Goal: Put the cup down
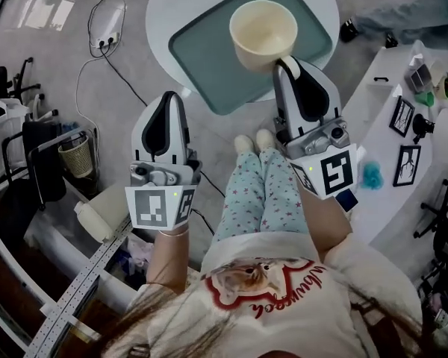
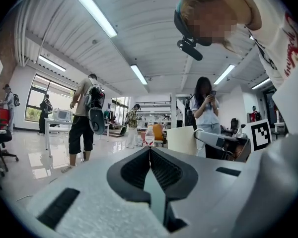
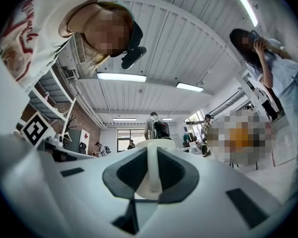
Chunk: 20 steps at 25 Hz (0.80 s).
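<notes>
Head view: the right gripper (image 1: 287,66) reaches forward at one o'clock, clamped on the handle of the cream cup (image 1: 263,32), which sits upright over the teal tray (image 1: 201,66). The left gripper (image 1: 172,95) points to eleven o'clock.

Left gripper view: jaws pressed together, nothing between them.

Right gripper view: jaws pinch the white handle.

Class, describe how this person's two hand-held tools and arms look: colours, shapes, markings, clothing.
The left tool and the right tool are alike: pale grey shells that taper to a point, with black ribbed inner pads. Behind each sits a grey camera block and a white cube with black square markers. The person wears a short-sleeved white T-shirt with a red print.
</notes>
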Available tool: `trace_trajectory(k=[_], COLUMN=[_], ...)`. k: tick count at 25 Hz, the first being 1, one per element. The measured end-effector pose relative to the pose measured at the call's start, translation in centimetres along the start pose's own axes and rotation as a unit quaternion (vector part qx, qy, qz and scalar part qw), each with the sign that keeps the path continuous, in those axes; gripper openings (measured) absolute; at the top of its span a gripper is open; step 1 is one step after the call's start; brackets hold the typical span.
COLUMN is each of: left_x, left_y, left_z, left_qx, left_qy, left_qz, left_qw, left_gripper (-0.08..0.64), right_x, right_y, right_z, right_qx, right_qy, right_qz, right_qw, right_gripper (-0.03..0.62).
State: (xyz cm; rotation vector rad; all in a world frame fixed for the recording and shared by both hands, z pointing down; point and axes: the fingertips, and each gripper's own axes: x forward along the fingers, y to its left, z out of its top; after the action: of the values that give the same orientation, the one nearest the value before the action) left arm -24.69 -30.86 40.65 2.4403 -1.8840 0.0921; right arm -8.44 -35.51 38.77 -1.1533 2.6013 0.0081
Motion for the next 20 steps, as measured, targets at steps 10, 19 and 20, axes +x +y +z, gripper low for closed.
trace_trajectory(k=[10,19,20], left_x=[1.4,1.5,1.5], left_y=[-1.6,-1.5,-1.5], left_z=[-4.1,-5.2,-5.3], left_qx=[-0.016,-0.019,-0.02], left_qy=[0.016,0.023,0.024], left_qz=[-0.016,-0.012,-0.011], left_qw=[0.9996,0.9995,0.9995], left_gripper=[0.014,0.014,0.014], right_x=[-1.3,-2.2,-2.3], right_y=[-1.2,-2.4,-2.5], right_z=[-5.1,-7.8,-8.0], right_qx=[0.011,0.017,0.017], right_qy=[0.018,0.05,0.053], right_qz=[-0.007,-0.025,-0.025], right_qw=[1.0,0.998,0.998], right_gripper=[0.055,0.055,0.055])
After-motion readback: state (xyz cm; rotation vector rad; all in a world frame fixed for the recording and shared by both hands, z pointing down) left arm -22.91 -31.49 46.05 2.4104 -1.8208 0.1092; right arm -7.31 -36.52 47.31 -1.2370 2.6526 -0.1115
